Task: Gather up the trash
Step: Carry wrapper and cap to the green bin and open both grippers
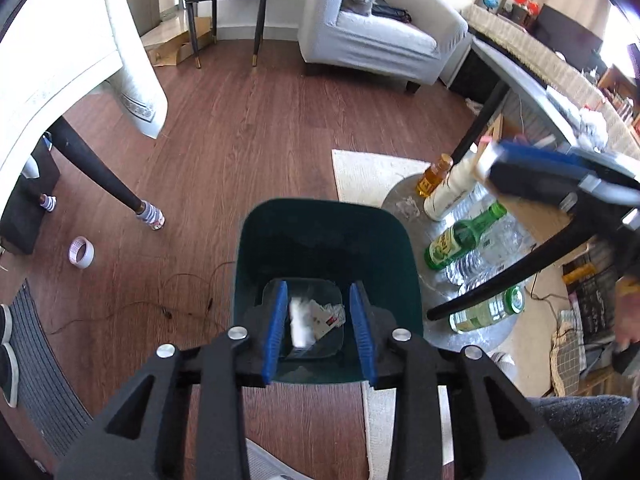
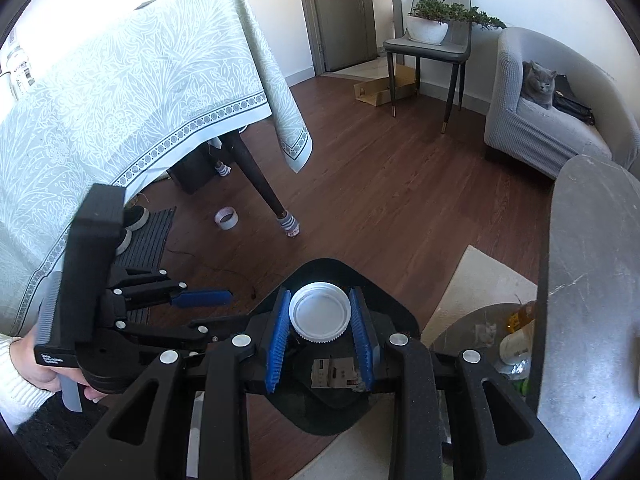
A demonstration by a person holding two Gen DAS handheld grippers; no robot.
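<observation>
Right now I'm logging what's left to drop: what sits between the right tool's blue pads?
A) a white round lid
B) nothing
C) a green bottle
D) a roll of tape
A: a white round lid sits clamped between the right tool's pads, above the dark bin.

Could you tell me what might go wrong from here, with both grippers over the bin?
1. The right gripper holds a white lid by its round rim above the dark bin; it could slip out early and roll across the floor.
2. The left gripper hangs open over the same bin, so the two grippers may collide.
3. Bottles stand right beside the bin; a sideways swing could topple them.
</observation>
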